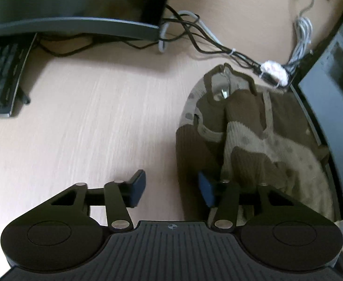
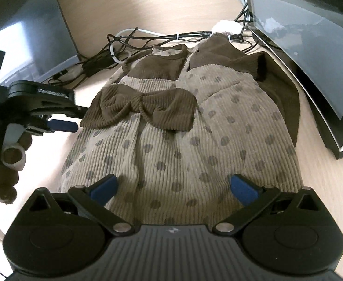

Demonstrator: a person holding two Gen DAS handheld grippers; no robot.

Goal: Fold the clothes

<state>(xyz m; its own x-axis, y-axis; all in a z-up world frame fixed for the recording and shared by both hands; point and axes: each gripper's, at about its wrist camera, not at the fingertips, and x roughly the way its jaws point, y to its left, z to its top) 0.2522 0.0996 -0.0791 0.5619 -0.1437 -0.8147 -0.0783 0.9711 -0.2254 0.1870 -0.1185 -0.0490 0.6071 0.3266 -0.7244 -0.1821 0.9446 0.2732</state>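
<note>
Desk [image 1: 89, 117] fills the left wrist view; the left gripper [image 1: 171, 188] hangs half open and empty, its right pad over the dress [image 1: 248, 135] edge. In the right wrist view the dress lies flat between two monitors, the right gripper [image 2: 173, 186] spread wide above its hem, holding nothing.

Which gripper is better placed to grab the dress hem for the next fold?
Right, probably. The right gripper hangs open straddling the dress hem; the left gripper sits at its side edge, mostly over bare table.
</note>
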